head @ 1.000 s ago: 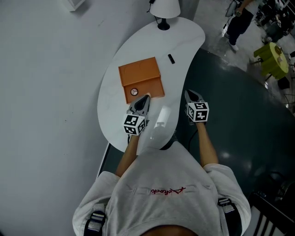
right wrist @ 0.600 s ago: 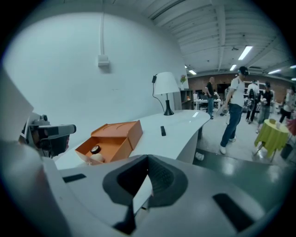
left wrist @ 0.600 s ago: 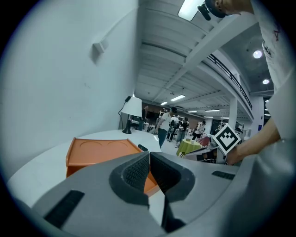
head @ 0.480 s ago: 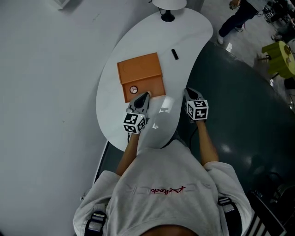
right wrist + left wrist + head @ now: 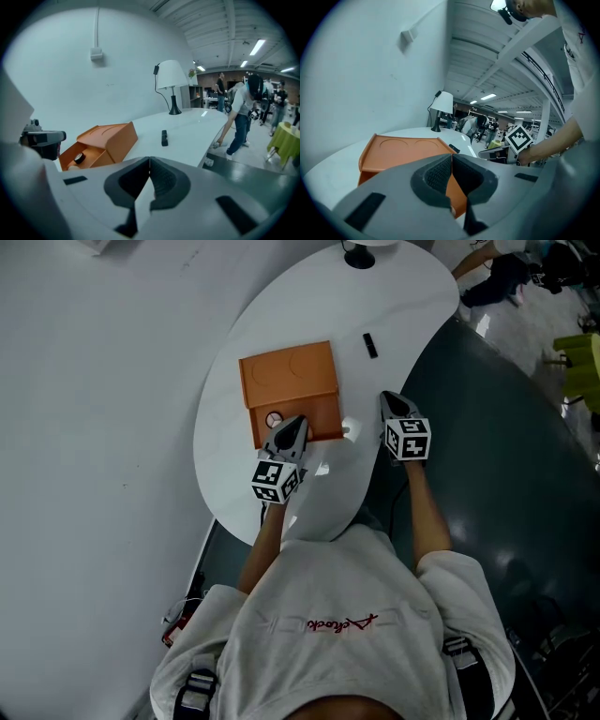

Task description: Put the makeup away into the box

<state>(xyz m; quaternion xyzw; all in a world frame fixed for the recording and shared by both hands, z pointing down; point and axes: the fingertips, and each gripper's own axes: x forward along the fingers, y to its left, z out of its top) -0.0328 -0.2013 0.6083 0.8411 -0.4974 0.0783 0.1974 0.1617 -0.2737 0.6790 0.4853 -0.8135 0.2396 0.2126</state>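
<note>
On the white table [image 5: 225, 446], a small black stick [image 5: 370, 345] lies well apart from the orange box [image 5: 288, 376], whose open front holds a round compact [image 5: 274, 419]. The left gripper [image 5: 295, 425], jaws pressed together and empty, sits just before that opening. The right gripper [image 5: 392, 401], likewise closed and empty, is at the table's edge.

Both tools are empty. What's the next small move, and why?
Probably open the right tool and carry it toward the black stick lying on the white table beyond the orange box. Both it and the left tool are shut with nothing between the jaws, a round compact already sits in the box's open front, and the stick is nearer the right side.
</note>
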